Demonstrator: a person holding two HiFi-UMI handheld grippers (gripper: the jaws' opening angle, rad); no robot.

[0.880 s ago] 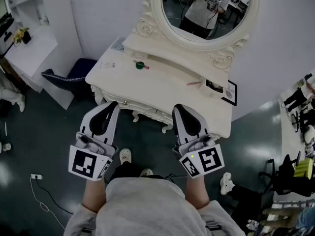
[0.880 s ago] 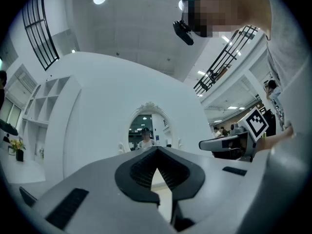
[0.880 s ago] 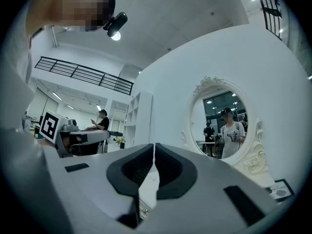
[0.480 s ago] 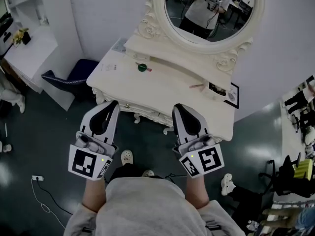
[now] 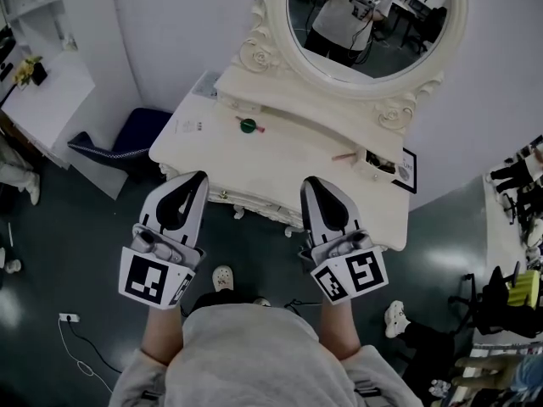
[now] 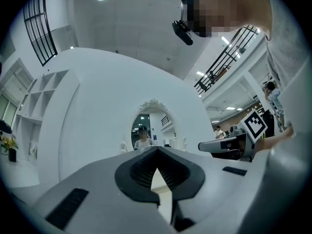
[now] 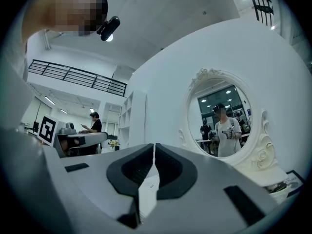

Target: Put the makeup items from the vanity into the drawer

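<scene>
Standing just behind the person, I see the left hand-held gripper (image 5: 197,176) clenched with nothing in it. In the left gripper view its two dark pads meet at the tips (image 6: 157,149), and only pale furniture shows through the hollow between them. The right hand-held gripper (image 5: 310,181) is clenched and empty as well, its jaws pressed into one thin seam (image 7: 154,145). The two are held side by side and a little apart. They point toward the mirror (image 5: 373,24) from the near side, with their tips over the near edge of the tabletop (image 5: 280,164) that lies below the mirror.

The makeup items all sit on that tabletop, well apart from both grippers. A small green round item (image 5: 248,125) lies below the mirror's left edge, close to the raised ledge at the mirror's foot. A slim pink stick (image 5: 343,155) lies below the mirror's right half. Just right of the stick is a small dark case (image 5: 379,163), which I cannot make out well enough to name. A dark-framed card (image 5: 405,172) sits at the corner beyond the case. A small knob (image 5: 223,195) shows on the carved front under the tabletop's near edge, by the left gripper's tip.

The mirror reflects the person in a grey top. Far to the left of the mirror a blue chair (image 5: 127,134) stands on the dark floor, with a white shelf unit (image 5: 42,83) beyond it.
</scene>
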